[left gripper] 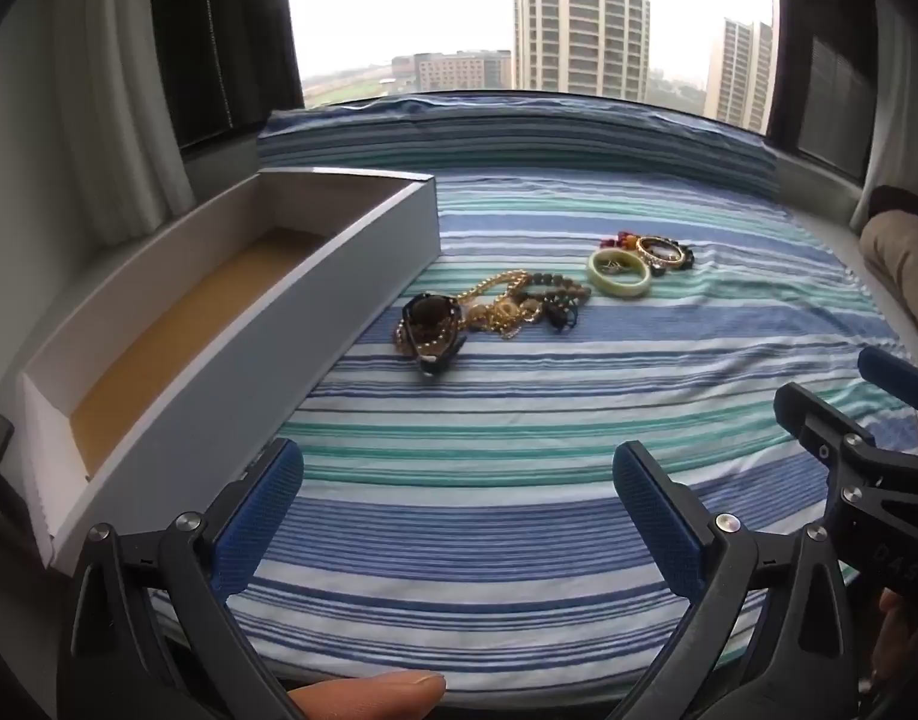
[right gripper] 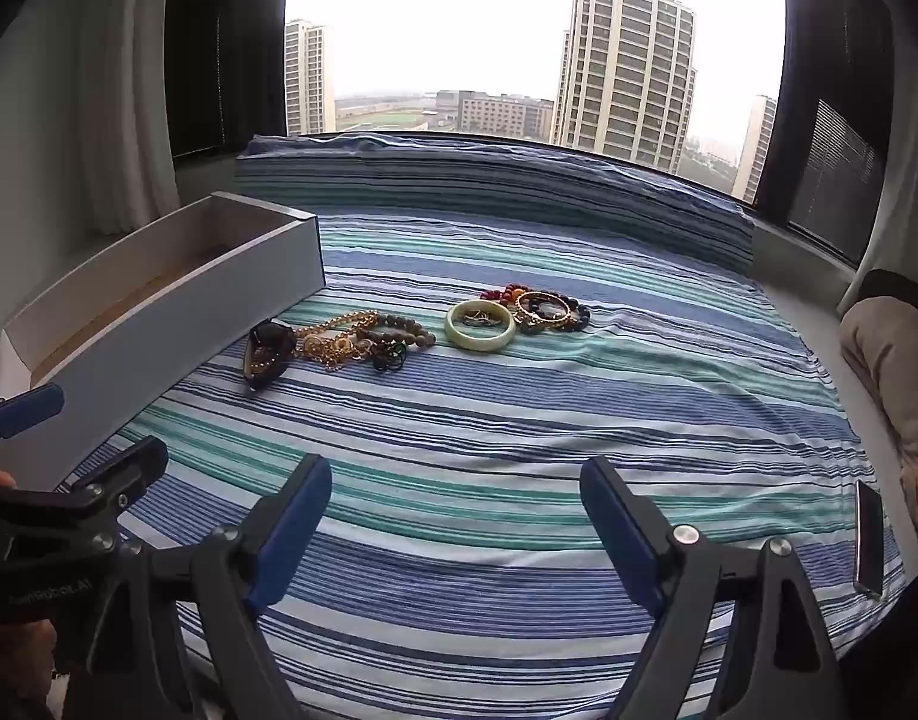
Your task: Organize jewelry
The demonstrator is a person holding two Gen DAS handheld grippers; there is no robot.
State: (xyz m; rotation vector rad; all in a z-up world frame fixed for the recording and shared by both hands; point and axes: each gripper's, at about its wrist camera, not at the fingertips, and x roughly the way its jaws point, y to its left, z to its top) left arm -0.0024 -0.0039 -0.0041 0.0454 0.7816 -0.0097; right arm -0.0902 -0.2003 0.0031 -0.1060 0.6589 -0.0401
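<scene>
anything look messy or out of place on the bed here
Yes. The gold chain necklace lies tangled with beaded bracelets in one heap beside the long white box, which holds no jewelry in the part that shows.

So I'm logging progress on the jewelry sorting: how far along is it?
Nothing looks done: the long white box holds no jewelry that shows. Nothing is in hand either; the left tool and right tool both hang open over the striped cloth. Everything is left: the gold chain tangle, the pale green bangle, and the beaded bracelets beside it.
</scene>
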